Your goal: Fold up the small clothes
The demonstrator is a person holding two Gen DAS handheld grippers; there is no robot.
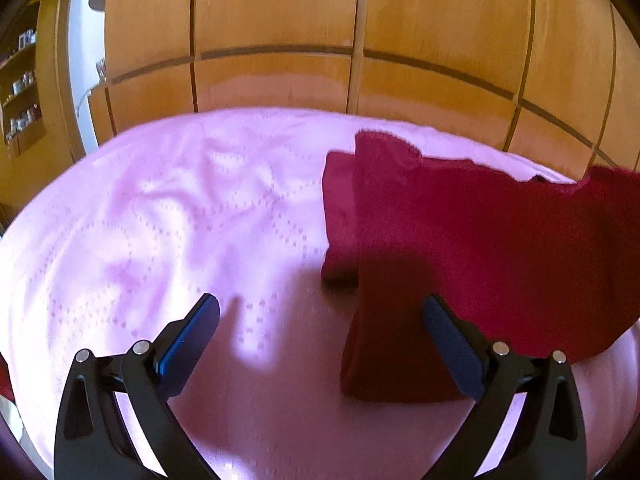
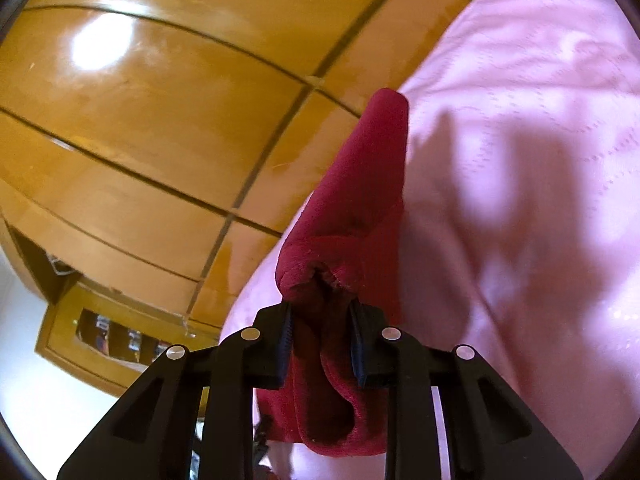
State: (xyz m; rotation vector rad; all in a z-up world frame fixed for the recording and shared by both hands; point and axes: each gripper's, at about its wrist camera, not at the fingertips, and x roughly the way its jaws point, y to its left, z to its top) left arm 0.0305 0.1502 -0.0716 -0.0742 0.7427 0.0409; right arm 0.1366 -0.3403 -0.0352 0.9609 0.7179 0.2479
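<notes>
A dark red fleece garment (image 1: 460,232) lies partly folded on the pink bedspread (image 1: 160,208), its right side lifted off the bed. My left gripper (image 1: 320,312) is open and empty, hovering just in front of the garment's near left edge. In the right wrist view my right gripper (image 2: 320,316) is shut on a bunched edge of the red garment (image 2: 352,208) and holds it up above the pink bedspread (image 2: 520,160).
A glossy wooden wardrobe (image 1: 280,20) stands right behind the bed and also shows in the right wrist view (image 2: 140,100). Wooden shelves with small items (image 1: 22,88) are at the far left. The bed's far edge runs along the wardrobe.
</notes>
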